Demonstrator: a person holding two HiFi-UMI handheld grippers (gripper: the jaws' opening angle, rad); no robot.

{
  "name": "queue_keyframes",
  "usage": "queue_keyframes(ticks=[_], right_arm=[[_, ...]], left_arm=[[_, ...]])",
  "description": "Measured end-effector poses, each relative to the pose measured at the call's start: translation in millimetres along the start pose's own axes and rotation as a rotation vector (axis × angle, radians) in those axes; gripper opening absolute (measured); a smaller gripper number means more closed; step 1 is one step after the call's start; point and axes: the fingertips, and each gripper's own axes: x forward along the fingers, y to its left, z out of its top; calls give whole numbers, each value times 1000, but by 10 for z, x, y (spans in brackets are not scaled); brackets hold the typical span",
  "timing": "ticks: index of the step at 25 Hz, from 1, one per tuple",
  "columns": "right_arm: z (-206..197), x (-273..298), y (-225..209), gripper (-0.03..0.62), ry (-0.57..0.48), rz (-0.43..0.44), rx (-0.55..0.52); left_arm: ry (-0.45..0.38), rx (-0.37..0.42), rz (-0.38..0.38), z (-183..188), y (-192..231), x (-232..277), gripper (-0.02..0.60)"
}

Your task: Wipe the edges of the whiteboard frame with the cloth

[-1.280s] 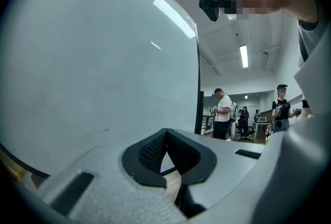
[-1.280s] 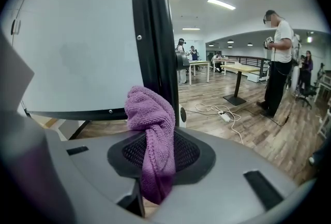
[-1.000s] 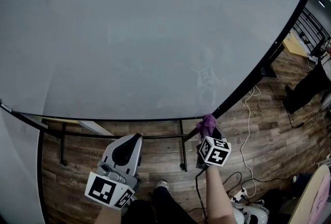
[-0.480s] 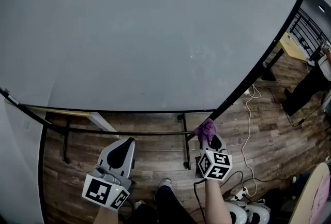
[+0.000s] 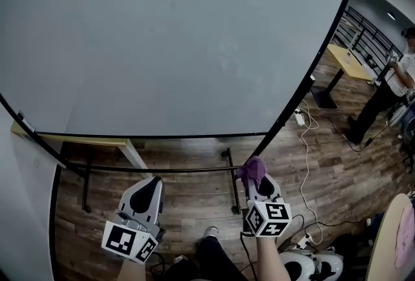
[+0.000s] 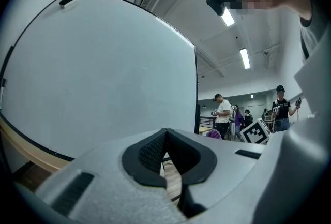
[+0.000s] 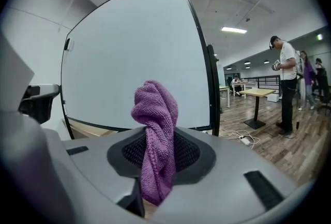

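Observation:
A large whiteboard (image 5: 175, 39) with a thin black frame (image 5: 162, 137) fills the head view. Its bottom right corner (image 5: 267, 135) lies just above my right gripper (image 5: 254, 172). That gripper is shut on a purple cloth (image 5: 251, 169), which sticks up between the jaws (image 7: 154, 130). The cloth hangs a little below the corner, apart from the frame. My left gripper (image 5: 148, 190) is lower left of the board, jaws shut with nothing in them (image 6: 164, 158). The frame's right edge (image 7: 213, 88) shows in the right gripper view.
The board's black stand bars (image 5: 162, 169) run under it over a wooden floor (image 5: 324, 143). A white cable and power strip (image 5: 299, 119) lie on the floor at right. A wooden table (image 5: 347, 60) and a person (image 5: 389, 88) are at the far right.
Both grippers have dropped lower and away from the board's bottom edge. The cloth, which was against the bottom right corner, now sits below it. The view has shifted so more floor shows.

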Motion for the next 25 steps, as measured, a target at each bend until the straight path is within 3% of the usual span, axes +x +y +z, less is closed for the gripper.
queue_keyframes(ticks=[14,25], right_arm=[[321,-1078,873,98,-138,114,-17],[477,-1416,1224,98,-188,219,-49]], left_arm=[[-21,93,-34,202,-145,-886,17],[-72,103,13,406,-211,-1211,17]])
